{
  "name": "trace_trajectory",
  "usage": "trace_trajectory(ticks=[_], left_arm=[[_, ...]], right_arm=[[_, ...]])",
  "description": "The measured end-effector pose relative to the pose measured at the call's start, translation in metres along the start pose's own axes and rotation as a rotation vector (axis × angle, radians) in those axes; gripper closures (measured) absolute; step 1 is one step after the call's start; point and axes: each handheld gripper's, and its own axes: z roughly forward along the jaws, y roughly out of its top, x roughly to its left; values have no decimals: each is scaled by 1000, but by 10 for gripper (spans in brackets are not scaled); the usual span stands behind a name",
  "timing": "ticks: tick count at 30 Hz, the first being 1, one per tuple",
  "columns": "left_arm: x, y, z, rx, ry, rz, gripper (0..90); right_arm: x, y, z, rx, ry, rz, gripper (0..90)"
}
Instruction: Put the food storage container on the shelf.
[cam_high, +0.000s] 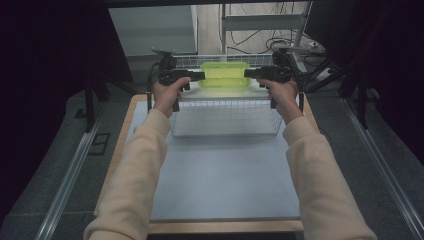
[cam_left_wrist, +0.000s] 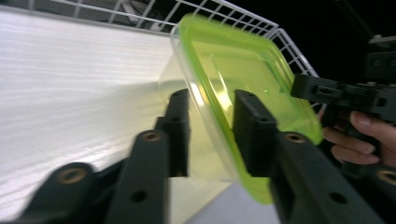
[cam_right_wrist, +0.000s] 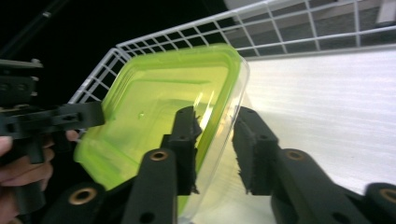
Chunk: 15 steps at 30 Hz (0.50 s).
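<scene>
Left hand-held gripper (cam_left_wrist: 210, 135) jaws parted, straddling rim of clear plastic rectangular container with lime-green lid (cam_left_wrist: 243, 93); right hand-held gripper (cam_right_wrist: 215, 149) likewise, pads seemingly clear. Container sits in white wire basket (cam_high: 225, 120) on counter (cam_high: 220, 185). Both withdrawn level, outward, lid left undisturbed.

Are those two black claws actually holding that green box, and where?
Not gripping: the jaws of each hand-held gripper, left and right, straddle the rim at opposite ends of the box, pads apart.
</scene>
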Motion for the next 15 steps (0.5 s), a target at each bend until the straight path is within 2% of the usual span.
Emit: trace_trajectory(ticks=[1,3,8,13,14,15], left_arm=[[1,0,0,-5,1,-6,559],[2,0,0,-8,-2,-1,518],[1,0,-4,-27,19,10,351],[-3,-1,-12,-33,13,39,263],[-8,-4,-19,-56,5,53,261],[-8,-4,-19,-56,5,53,258]], right_arm=[[0,0,1,1,-16,-16,622],[1,-2,2,-6,-36,-43,582],[3,-3,-2,-34,-47,-78,498],[8,-4,-11,-62,-42,-101,442],[11,-7,-18,-86,-33,-128,426],[12,-8,-21,-89,-30,-144,426]])
